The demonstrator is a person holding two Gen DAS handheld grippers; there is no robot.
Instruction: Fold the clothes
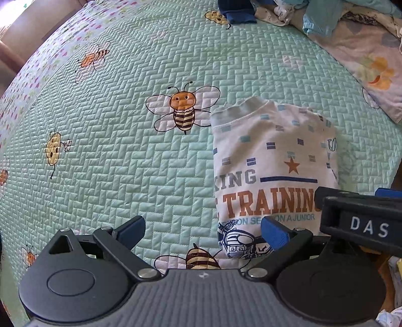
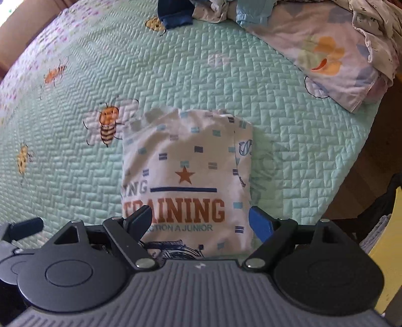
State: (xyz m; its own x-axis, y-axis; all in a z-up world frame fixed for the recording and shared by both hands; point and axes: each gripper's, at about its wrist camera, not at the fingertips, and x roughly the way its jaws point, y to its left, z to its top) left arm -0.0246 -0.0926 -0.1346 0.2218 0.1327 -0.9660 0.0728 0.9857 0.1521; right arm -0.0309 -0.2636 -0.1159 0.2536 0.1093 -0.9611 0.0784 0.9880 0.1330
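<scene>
1. The folded white shirt point(image 2: 187, 173) on the green bee quilt point(image 1: 105, 156) reads "TRAINING" and "A JUNIOR".
2. The left gripper point(image 1: 203, 230) hovers beside it, jaws wide and empty.
3. The right gripper point(image 2: 201, 221) hangs over its near edge, jaws wide, marked "DAS".

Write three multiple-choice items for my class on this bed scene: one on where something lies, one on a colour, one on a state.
1. Where is the pile of unfolded clothes?
A. at the far edge of the bedspread
B. under the folded shirt
C. on the floor

2. What colour is the star on the folded shirt?
A. green
B. orange
C. black

3. How do both hand-held grippers stand?
A. shut on the shirt
B. open, holding nothing
C. shut on the bedspread

Answers: 1 A, it lies beyond the shirt at the quilted bedspread's far edge. 2 B, it matches the orange TRAINING lettering. 3 B, the left hand-held gripper and right hand-held gripper have fingers spread.
</scene>
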